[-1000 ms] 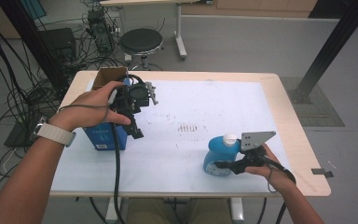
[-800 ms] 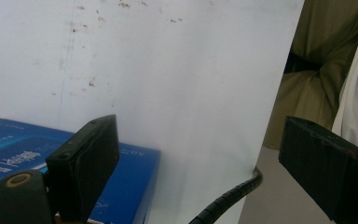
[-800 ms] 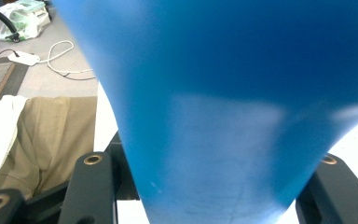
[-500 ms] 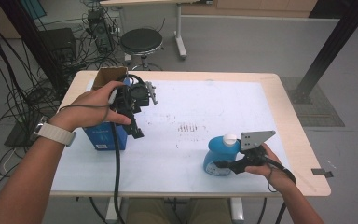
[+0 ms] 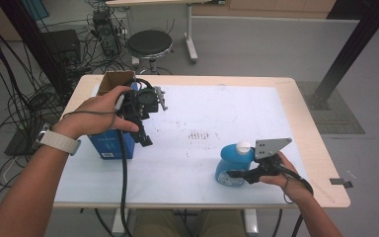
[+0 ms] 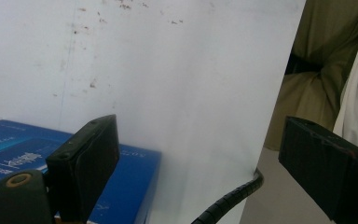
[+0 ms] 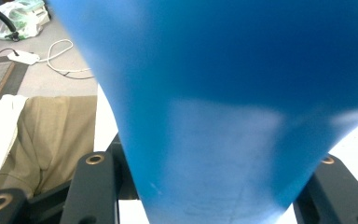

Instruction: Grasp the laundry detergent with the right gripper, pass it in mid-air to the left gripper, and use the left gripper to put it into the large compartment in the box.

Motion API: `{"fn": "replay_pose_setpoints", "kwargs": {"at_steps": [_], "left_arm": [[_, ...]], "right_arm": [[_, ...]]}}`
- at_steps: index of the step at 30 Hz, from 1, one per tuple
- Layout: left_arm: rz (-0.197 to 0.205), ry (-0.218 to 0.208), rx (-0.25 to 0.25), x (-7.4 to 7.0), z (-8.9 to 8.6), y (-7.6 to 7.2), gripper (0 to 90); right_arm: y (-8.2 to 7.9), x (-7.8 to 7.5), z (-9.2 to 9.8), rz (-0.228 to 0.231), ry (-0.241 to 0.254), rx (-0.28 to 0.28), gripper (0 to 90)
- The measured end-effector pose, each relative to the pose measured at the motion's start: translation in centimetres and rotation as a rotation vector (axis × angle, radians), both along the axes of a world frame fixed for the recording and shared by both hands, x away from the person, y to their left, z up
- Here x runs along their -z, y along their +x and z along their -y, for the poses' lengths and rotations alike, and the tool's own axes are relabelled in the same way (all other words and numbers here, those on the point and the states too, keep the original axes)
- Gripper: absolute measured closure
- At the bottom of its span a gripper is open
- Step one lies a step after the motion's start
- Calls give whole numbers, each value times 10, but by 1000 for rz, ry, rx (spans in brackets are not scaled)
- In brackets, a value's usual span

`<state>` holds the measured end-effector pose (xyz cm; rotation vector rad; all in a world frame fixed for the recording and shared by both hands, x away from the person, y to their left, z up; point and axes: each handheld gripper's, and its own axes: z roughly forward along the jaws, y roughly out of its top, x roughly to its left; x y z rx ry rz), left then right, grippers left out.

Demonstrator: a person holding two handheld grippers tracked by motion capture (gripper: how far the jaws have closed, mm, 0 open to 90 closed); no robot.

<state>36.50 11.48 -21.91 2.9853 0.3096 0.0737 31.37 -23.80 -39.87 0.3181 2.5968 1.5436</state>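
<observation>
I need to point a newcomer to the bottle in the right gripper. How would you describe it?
Start at the white-topped table and go to its near right corner. There stands a squat blue plastic bottle with a white cap, clamped by the right gripper. Its rounded body sets it apart from the square blue cardboard box on the far left side.
</observation>
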Motion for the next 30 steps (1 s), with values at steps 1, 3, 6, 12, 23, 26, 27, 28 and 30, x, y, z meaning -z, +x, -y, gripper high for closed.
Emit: {"fn": "replay_pose_setpoints", "kwargs": {"at_steps": [1,3,6,12,23,26,27,28,30], "left_arm": [[0,1,1,0,0,0,129],[1,0,2,0,0,0,128],[1,2,1,-1,0,0,129],[1,3,0,-2,0,-1,128],[7,4,-2,-3,0,-1,128],[7,4,0,-3,1,-1,128],[8,5,2,-3,1,-1,128],[8,6,3,-3,1,0,128],[8,5,3,-3,2,0,128]], "right_arm": [[0,0,0,0,-1,0,447],[0,0,0,0,-1,-1,447],[0,0,0,0,-2,1,447],[0,0,0,-1,-1,1,447],[1,0,0,-6,0,1,445],[1,0,0,-7,0,1,444],[1,0,0,-8,1,2,444],[1,0,0,-8,1,2,443],[1,0,0,-9,1,3,443]]}}
